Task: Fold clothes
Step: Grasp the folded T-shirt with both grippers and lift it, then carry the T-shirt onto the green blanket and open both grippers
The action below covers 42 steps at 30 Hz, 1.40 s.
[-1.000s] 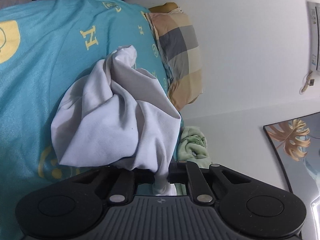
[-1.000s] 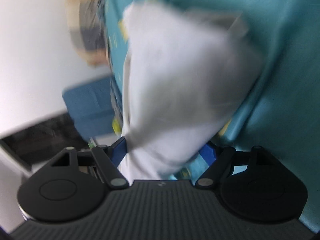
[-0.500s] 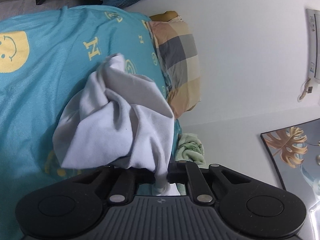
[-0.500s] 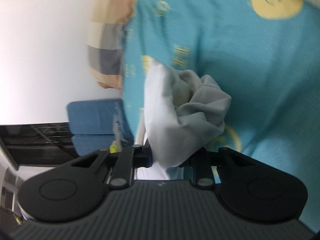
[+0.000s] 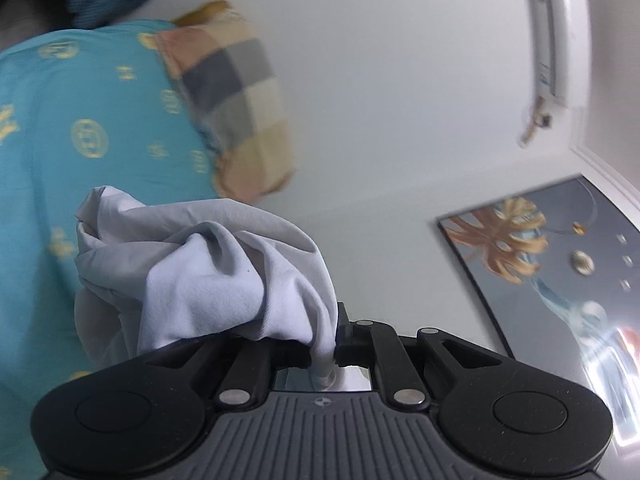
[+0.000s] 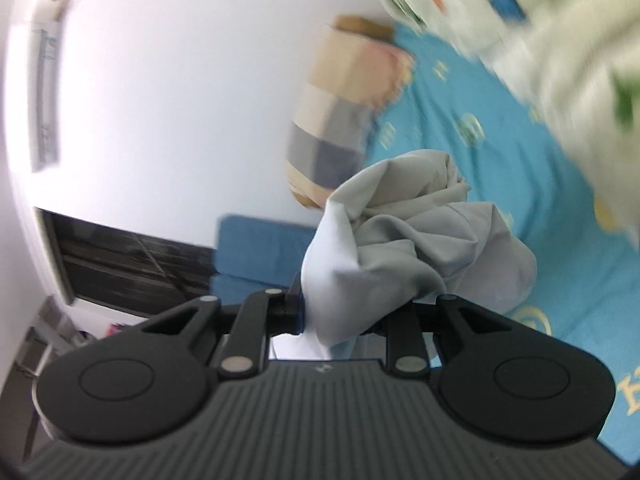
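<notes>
Item: white garment (image 5: 208, 272), bunched, held off the bed (image 5: 60, 120) and not yet spread.

Left claw (image 5: 323, 354): closed on a pinch of the cloth, as a second ago.

Right claw (image 6: 340, 320): now clamped on another part of the same garment (image 6: 420, 248); a second ago its jaws stood apart around it.

Change: both views have tilted from the turquoise sheet toward the wall (image 5: 380, 100) and checked pillow (image 5: 232, 92); garment lifted.

Meaning: two-point hold secured. Likely next step is drawing the claws apart to open the cloth flat before any fold.
</notes>
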### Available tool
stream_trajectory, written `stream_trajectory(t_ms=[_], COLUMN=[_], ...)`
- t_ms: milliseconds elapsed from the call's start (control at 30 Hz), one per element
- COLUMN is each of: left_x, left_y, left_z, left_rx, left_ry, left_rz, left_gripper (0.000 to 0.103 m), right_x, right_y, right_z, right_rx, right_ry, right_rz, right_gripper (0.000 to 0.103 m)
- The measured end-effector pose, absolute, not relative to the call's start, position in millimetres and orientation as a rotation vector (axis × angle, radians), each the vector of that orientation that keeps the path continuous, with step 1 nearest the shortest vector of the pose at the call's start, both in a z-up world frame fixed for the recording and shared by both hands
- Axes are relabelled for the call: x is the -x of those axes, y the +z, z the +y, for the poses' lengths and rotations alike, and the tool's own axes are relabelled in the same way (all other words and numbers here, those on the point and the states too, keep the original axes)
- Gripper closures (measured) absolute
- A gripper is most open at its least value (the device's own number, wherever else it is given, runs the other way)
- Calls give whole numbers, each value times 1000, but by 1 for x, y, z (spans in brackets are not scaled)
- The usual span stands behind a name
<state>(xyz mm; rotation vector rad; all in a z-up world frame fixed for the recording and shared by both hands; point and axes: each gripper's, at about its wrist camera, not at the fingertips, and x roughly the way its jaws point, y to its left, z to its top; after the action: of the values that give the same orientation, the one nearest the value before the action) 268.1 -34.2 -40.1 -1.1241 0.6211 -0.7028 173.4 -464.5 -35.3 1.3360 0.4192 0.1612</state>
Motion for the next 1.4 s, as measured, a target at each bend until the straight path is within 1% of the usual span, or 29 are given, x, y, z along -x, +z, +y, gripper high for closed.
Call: stream_trajectory(t_ms=[200, 367, 433, 467, 533, 567, 633, 733, 800, 900, 967, 1033, 1100, 1133, 1167, 1200, 1233, 1267, 1300, 1333, 1367, 1400], left_x=[-278, -292, -297, -297, -287, -282, -274, -263, -254, -239, -234, -234, -234, -237, -237, -233, -228, -224, -218, -210, -202, -192], left_y=[39, 63, 63, 60, 39, 26, -14, -73, -105, -138, -148, -145, -138, -131, -124, -117, -110, -102, -88, -77, -67, -57], left_z=[-167, -299, -350, -373, -408, -423, -438, -440, -437, -436, -438, -438, -438, -439, -438, -435, -431, -428, -426, -421, -416, -410], left_rx=[1012, 958, 903, 870, 776, 733, 681, 568, 502, 424, 381, 374, 362, 337, 312, 286, 260, 233, 202, 173, 147, 129], left_ry=[-905, -1027, -1067, -1088, -1107, -1114, -1107, -1086, -1079, -1061, -1056, -1050, -1045, -1042, -1038, -1034, -1030, -1023, -1010, -1000, -990, -985], left_rz=[604, 622, 617, 615, 631, 646, 744, 882, 954, 1012, 1008, 1002, 996, 984, 972, 960, 947, 934, 915, 886, 855, 820], left_gripper=[94, 94, 94, 93, 93, 93, 93, 93, 93, 92, 90, 88, 79, 71, 63, 58, 48, 39, 36, 29, 21, 19], right_x=[-137, -105, -96, -88, -72, -66, -54, -39, -31, -25, -25, -22, -19, -17, -15, -14, -12, -11, -5, 1, 7, 12], right_y=[48, 87, 90, 80, 60, 43, 9, -35, -61, -81, -79, -71, -63, -59, -55, -51, -46, -42, -36, -30, -22, -13], right_z=[-568, -662, -694, -706, -731, -738, -751, -753, -749, -738, -736, -730, -723, -720, -717, -714, -710, -707, -700, -693, -684, -675], right_rx=[-1250, -1184, -1112, -1102, -1086, -1097, -1120, -1142, -1161, -1131, -1077, -1047, -1017, -1002, -988, -973, -958, -943, -911, -877, -839, -799], right_ry=[79, -31, -87, -117, -178, -215, -290, -352, -369, -391, -409, -418, -427, -431, -435, -440, -444, -448, -459, -471, -480, -488], right_rz=[252, 114, 76, 63, 37, 64, 124, 299, 366, 396, 411, 421, 432, 437, 442, 447, 452, 457, 450, 443, 433, 424], right_gripper=[79, 79, 79, 79, 79, 79, 79, 78, 79, 79, 78, 76, 71, 69, 65, 60, 57, 50, 43, 40, 34, 33])
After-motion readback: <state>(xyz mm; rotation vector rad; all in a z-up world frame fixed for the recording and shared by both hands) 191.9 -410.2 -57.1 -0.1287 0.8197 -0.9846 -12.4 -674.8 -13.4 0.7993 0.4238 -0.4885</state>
